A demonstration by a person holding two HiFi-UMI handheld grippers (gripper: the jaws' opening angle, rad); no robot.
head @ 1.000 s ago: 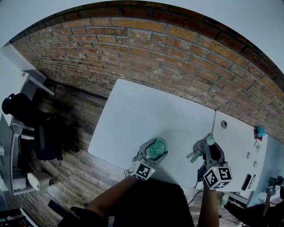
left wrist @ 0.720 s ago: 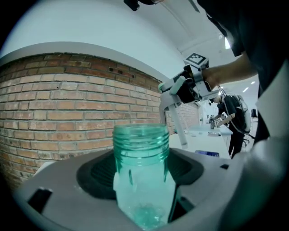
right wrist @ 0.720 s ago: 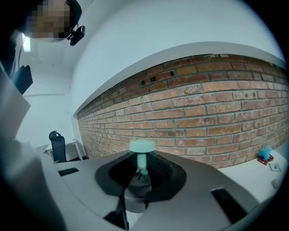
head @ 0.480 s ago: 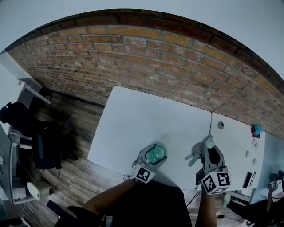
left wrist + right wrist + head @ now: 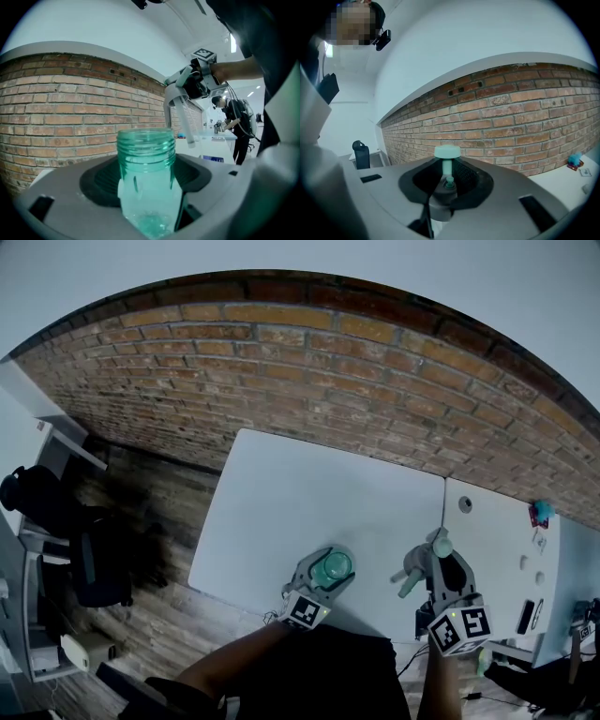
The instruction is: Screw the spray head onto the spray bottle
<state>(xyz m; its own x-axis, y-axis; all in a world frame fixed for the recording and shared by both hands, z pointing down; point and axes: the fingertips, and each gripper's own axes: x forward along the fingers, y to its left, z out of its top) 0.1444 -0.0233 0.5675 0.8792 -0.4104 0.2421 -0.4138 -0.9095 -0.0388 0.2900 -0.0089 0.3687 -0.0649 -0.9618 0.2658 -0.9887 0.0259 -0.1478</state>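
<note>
**Bottle steadied, spray head held ready**

Left hand-held gripper point(image 5: 322, 576) clamps the spray bottle point(image 5: 146, 178) upright over the tabletop point(image 5: 309, 493), threaded neck open. Right hand-held gripper point(image 5: 434, 557), right of the bottle and apart, pinches the spray head point(image 5: 447, 159), tube point(image 5: 187, 124) hanging, probably for insertion.

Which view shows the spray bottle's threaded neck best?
Left gripper view: the spray bottle stands close and centred, neck threads sharp. Head view shows only a small green top from above. Right gripper view doesn't show it.
</note>
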